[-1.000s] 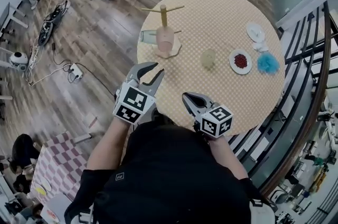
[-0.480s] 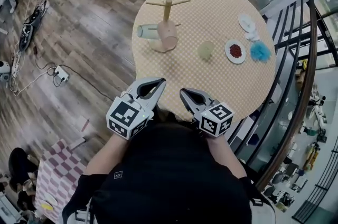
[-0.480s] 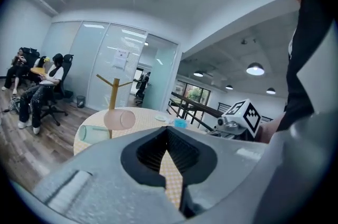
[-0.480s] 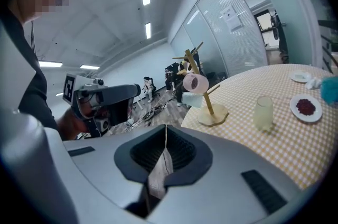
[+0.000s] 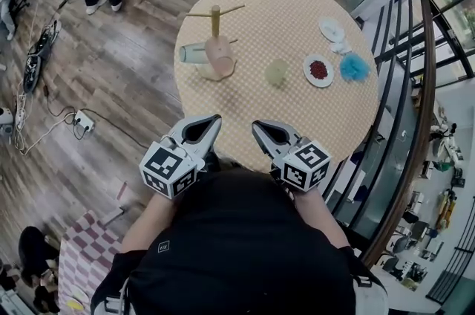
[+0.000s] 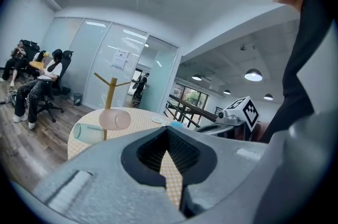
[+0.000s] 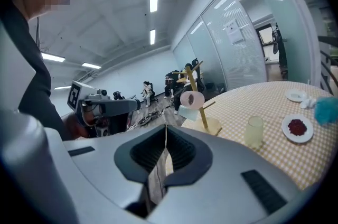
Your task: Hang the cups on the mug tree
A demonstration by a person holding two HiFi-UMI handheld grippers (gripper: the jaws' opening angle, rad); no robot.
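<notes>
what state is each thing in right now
left hand-held gripper, shut, empty
right hand-held gripper, shut, empty
mug tree, upright, top pegs bare
pink cup, hung sideways on the tree
clear cup, sideways beside the pink one, low on the tree
yellow cup, standing upright, not hung
small plate, holds something red

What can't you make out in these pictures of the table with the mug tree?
- Red stuff on the small plate: too small in head view and right gripper view.
- Blue fluffy thing: cut off by the right gripper view's edge.
- Pink cup handle: hidden behind the cup in both gripper views.
</notes>
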